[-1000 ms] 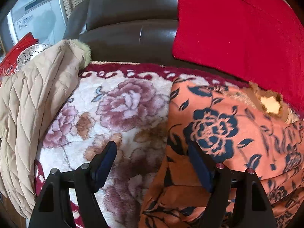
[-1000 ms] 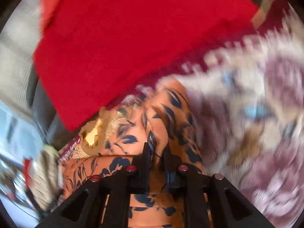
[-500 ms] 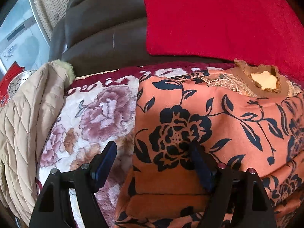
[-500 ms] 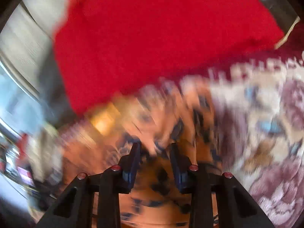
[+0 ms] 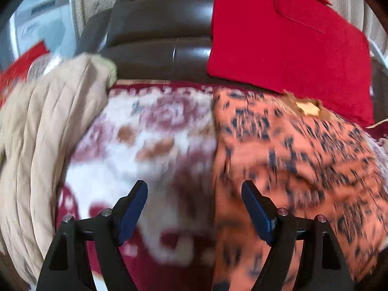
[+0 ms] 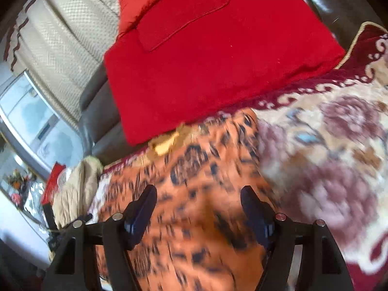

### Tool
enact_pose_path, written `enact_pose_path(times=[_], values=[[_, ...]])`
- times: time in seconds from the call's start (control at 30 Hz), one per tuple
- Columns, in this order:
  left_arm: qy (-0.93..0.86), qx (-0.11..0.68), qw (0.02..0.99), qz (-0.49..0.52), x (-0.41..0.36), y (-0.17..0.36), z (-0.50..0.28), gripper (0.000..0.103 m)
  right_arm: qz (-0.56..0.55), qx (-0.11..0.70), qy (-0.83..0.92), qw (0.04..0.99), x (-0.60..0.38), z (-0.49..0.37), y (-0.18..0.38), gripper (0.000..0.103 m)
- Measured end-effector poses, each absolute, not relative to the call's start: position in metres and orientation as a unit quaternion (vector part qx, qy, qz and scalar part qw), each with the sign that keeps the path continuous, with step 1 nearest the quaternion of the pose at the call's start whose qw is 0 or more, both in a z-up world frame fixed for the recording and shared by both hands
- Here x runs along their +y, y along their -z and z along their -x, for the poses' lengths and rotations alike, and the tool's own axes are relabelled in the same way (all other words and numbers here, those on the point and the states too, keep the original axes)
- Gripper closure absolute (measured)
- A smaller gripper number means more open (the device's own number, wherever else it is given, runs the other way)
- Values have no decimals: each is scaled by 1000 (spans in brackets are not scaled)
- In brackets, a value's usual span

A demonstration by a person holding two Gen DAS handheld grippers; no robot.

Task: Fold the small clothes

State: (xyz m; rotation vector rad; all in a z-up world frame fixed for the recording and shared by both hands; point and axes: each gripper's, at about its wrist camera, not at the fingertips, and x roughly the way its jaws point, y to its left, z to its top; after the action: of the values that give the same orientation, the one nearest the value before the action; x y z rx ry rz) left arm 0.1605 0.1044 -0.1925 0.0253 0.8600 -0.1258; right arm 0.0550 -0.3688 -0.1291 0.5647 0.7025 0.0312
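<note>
No readable text, label, brand or number to be made out, faint script-like mark on pale appliance (image 5: 41,21) at far left blurred beyond reading, all else only patterned or plain fabric

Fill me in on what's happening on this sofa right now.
A person with a handheld gripper in each hand is folding an orange floral garment that lies on a flowered blanket spread over the sofa. Both the left gripper and the right gripper are open and hold nothing; the right one hovers over the garment. A red cloth lies behind the garment, and a beige quilted jacket sits at the blanket's left edge. Both views are motion-blurred.
</note>
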Motion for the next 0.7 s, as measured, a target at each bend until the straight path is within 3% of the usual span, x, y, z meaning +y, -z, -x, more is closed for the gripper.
enact_pose_path(times=[0.33,0.7], values=[[91,529,843,31,137,255,-62,23,-248,467,16,849,-362,42,166,28],[101,637,761,66,123,314,-68,23,-209,579,47,787,-335,56,242,28]])
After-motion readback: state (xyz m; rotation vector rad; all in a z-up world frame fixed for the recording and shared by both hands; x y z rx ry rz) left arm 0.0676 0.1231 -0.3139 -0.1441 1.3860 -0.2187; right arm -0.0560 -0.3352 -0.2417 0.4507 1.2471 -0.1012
